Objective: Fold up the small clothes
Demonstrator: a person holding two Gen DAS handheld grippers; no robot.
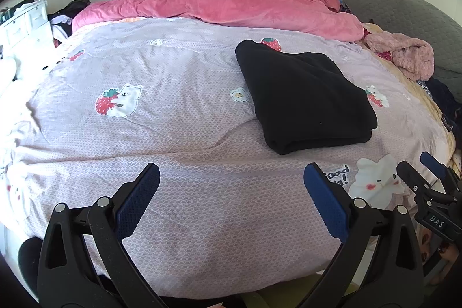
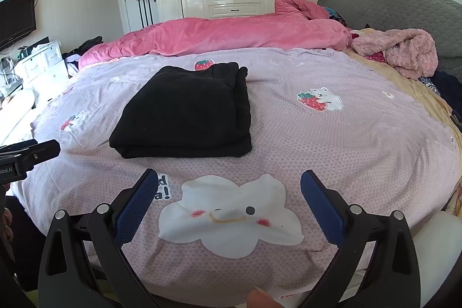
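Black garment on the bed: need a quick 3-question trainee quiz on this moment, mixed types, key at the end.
1. True or false: the left gripper is shut on the black garment.
2. Multiple choice: the black garment lies
A. spread out flat
B. folded into a stack on the lilac quilt
C. on top of the pink blanket
3. Fill in: the fuzzy pink garment sits near the grey ____.

Key
1. False. Both the left and the right gripper are open and apart from the garment.
2. B
3. headboard
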